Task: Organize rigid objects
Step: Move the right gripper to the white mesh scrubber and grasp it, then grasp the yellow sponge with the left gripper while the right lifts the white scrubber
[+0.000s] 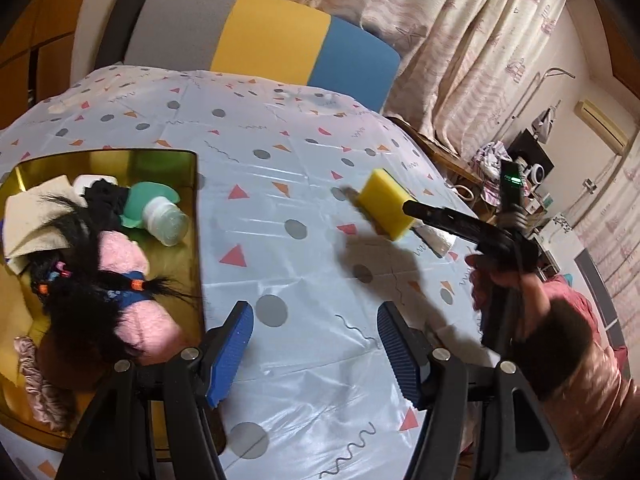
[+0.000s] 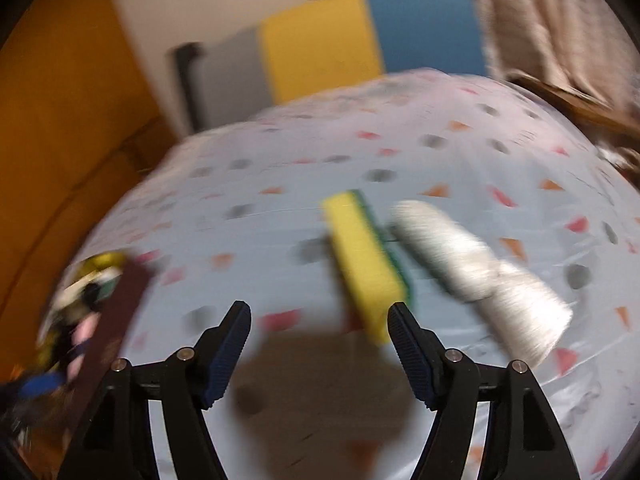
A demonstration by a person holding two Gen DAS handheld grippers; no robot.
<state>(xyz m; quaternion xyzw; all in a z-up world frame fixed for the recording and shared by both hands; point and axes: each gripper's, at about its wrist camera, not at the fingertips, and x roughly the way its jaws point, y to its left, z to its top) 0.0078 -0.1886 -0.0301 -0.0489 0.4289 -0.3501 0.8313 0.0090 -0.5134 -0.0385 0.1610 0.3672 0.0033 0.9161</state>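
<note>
At the bottom of the left wrist view, your left gripper hangs with jaws apart and empty over the patterned tablecloth. In the right wrist view your right gripper is likewise agape, holding nothing. Beyond it, mid-frame, lies the yellow sponge, a silvery blurred object just right. The gold tray sits at left.

We are seeing a pale blue tabletop dotted with grey circles, pink and orange triangles and dark squiggles, a yellow sponge showing a green backing in the right wrist view, a shiny gold tray, a pink plush toy, a silvery grey pouch, and blue-padded black tools
</note>
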